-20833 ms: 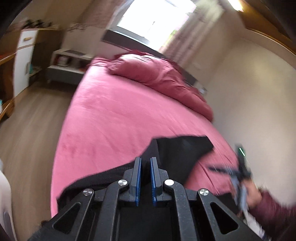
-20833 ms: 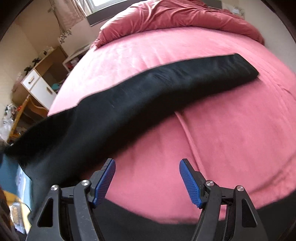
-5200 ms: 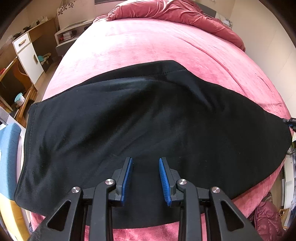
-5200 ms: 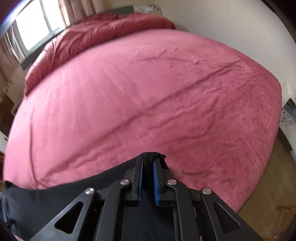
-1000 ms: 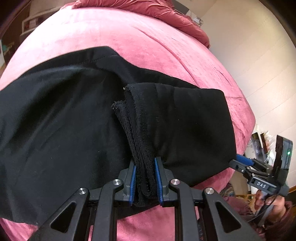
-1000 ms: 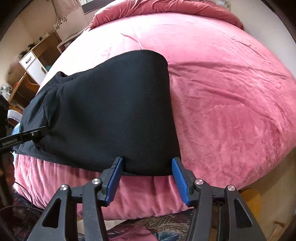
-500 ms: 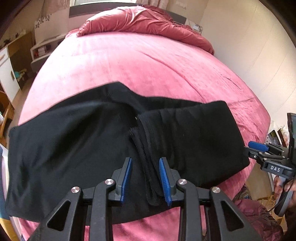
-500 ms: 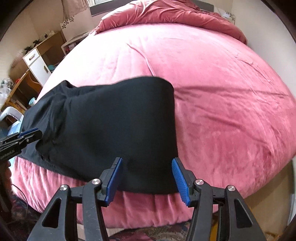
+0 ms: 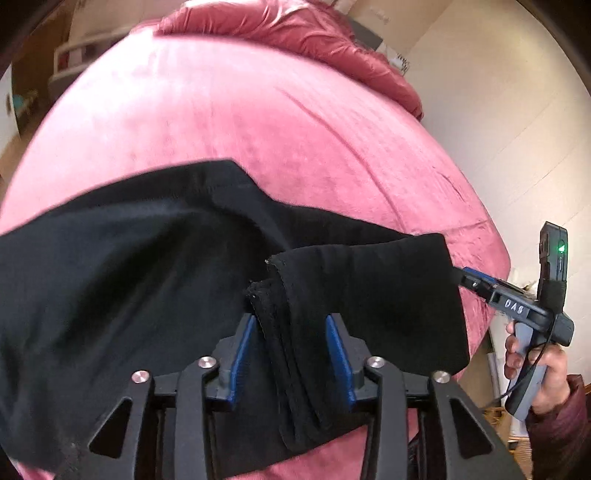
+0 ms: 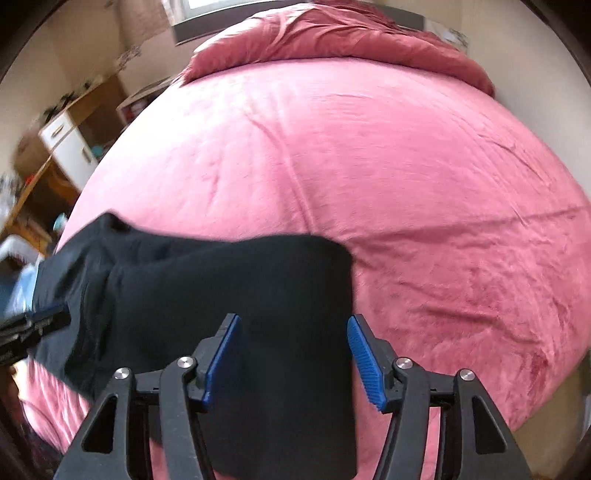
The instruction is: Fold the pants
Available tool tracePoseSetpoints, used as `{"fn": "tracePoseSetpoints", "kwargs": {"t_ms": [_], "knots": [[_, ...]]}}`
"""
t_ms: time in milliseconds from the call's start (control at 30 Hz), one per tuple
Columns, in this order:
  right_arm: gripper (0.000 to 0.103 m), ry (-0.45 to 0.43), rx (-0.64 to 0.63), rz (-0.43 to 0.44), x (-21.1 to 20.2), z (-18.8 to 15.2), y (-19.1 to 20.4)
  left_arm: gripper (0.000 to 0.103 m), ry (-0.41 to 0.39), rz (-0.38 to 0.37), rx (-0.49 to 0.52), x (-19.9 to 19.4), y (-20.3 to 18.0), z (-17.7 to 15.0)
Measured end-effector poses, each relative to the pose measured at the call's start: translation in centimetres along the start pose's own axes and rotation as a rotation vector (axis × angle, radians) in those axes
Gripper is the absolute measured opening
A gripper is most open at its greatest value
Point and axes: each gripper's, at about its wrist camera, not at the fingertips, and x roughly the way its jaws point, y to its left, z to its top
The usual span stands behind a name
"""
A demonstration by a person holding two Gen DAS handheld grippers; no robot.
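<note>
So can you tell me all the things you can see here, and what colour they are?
pants: one, black, partly folded, lying on the near edge of the bed
bed: one, pink cover
duvet: one, dark pink, bunched at the far end of the bed
cabinet: one, white with wood, left of the bed
left gripper: black with blue pads, open over the pants' hems
right gripper: black with blue pads, open over the folded end

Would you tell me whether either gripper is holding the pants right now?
Neither: the left gripper and right gripper both stand open over the black pants.
</note>
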Motion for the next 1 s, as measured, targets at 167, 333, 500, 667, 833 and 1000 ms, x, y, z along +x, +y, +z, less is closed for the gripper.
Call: {"fn": "tracePoseSetpoints", "kwargs": {"t_ms": [167, 333, 500, 667, 833, 1000], "knots": [[0.062, 0.011, 0.079, 0.024, 1.4, 1.2, -1.8, 0.045, 0.018, -0.079, -0.071, 1.5, 1.5, 1.2], [0.062, 0.012, 0.134, 0.057, 3.0, 2.3, -2.4, 0.041, -0.008, -0.133, -0.073, 2.0, 1.9, 1.8], [0.074, 0.067, 0.08, -0.062, 5.7, 1.5, -2.0, 0.037, 0.01, 0.022, 0.021, 3.5, 0.3, 1.4], [0.079, 0.061, 0.158, -0.029, 6.6, 0.8, -2.9, 0.041, -0.029, 0.09, 0.047, 3.4, -0.3, 0.9], [0.08, 0.037, 0.179, -0.021, 5.9, 0.4, -3.0, 0.041, -0.067, 0.123, 0.02, 1.0, -0.2, 0.0], [0.081, 0.014, 0.142, -0.092, 5.1, 0.6, -2.1, 0.041, -0.098, 0.17, 0.02, -1.0, 0.4, -0.9]]}}
